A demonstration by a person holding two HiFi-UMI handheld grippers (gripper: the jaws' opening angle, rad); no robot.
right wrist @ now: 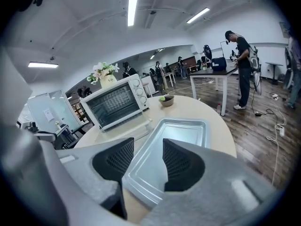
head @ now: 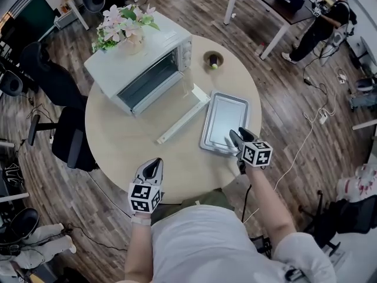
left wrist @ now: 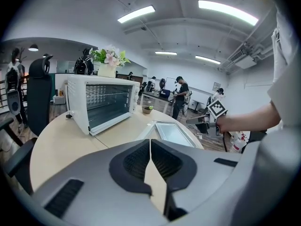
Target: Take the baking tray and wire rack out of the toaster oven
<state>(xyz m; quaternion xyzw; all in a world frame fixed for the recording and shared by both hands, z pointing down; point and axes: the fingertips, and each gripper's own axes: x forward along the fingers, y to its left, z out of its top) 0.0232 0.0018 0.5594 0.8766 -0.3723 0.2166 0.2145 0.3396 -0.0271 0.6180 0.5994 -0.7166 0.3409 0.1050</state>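
The tray [head: 225, 121] lies flat on the worktop [head: 123, 140] at 3 o'clock, just beside the dropped door [head: 184, 112] of the oven [head: 141, 66]. My right gripper [head: 234, 139] hovers at the tray's 6 o'clock rim, its fingers [right wrist: 181, 161] released and gripping nothing. The oven sits at 11 o'clock with flowers [head: 123, 22] on top, and the rack [left wrist: 106, 92] shows inside it. A bowl [head: 213, 59] stands at 1 o'clock. My left gripper [head: 154, 165] hangs at 6 o'clock, its fingers [left wrist: 136, 161] clenched on nothing.
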